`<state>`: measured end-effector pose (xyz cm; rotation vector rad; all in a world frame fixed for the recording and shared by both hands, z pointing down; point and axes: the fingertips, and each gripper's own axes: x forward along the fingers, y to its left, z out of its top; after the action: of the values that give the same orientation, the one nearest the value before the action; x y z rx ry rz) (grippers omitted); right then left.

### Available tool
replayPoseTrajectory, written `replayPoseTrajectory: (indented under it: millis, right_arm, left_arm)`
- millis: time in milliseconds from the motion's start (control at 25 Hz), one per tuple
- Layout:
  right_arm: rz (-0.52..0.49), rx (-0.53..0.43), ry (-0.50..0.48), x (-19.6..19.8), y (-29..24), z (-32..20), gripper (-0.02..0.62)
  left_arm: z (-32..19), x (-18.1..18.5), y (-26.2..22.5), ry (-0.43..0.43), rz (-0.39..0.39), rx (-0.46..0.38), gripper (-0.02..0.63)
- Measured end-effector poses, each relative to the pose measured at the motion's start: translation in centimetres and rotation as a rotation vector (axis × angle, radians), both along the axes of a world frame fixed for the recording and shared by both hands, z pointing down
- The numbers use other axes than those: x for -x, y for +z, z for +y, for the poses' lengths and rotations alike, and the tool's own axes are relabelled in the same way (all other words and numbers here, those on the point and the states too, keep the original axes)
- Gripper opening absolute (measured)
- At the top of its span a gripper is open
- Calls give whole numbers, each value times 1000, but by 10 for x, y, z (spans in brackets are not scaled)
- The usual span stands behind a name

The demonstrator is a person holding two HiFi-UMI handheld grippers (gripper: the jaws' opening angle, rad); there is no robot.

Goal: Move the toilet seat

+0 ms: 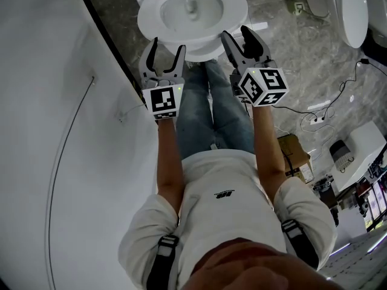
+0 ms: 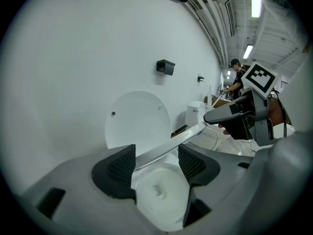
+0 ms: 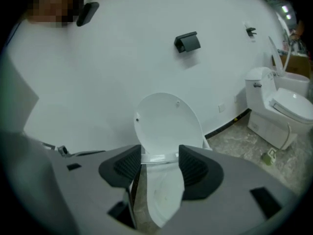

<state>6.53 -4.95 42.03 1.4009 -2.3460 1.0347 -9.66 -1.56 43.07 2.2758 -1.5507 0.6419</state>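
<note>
Tool L (image 1: 167,46) & tool R (image 1: 237,34) each clamp toilet seat (image 1: 233,11) at front rim, long axis pointing twd wall (image 3: 122,58).

The head view looks steeply down from above the person, over shoulders and legs, with the toilet (image 1: 181,11) at the frame's top. The left gripper view sits low at the toilet's front, very near, looking along its tongs across the bowl to the raised lid (image 2: 138,119) and the wall. The right gripper view sits equally near, facing that lid squarely. All three share the toilet. Both gripper views share the toilet seat (image 2: 166,146) and, it seems, a second toilet (image 3: 281,109) beyond.
</note>
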Motion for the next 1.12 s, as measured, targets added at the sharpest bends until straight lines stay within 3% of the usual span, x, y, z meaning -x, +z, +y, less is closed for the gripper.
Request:
replayPoseTrajectory:
  millis: [680,1120]
  right_arm:
    - [156,-172,-190,40,-22,-2,255]
    - [164,-185,-197,43,-26,-15,247]
  left_arm:
    - [-21,8,-8,-11,33,-9,293]
    - [-36,9,-16,-17,43,-16,288]
